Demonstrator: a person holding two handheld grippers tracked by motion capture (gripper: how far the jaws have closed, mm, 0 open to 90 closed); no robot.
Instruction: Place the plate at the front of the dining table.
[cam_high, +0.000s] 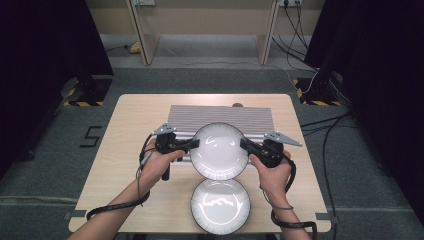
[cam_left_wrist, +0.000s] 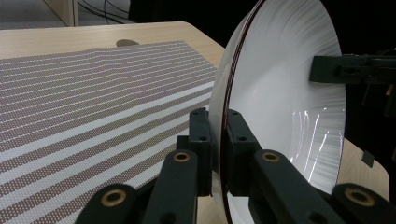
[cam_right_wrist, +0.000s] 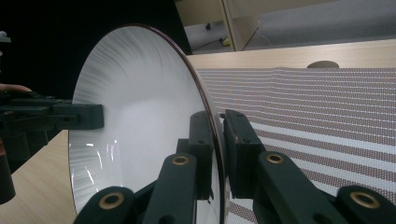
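Striped mat (cam_high: 222, 117) covers wooden table (cam_high: 135, 120) amid grey floor (cam_high: 50, 150).

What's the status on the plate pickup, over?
Left gripper and right gripper both clamped on opposite rims of the white round ceramic plate, held over the striped grey mat. Second white plate on the wooden table, nearer the person. Nothing in the way.

A lab-style recording space: a light wooden table (cam_high: 130, 130) stands on grey carpet (cam_high: 210, 80), flanked by black curtains (cam_high: 45, 45), hazard-taped stand bases (cam_high: 82, 102) and loose floor cables (cam_high: 330, 125).
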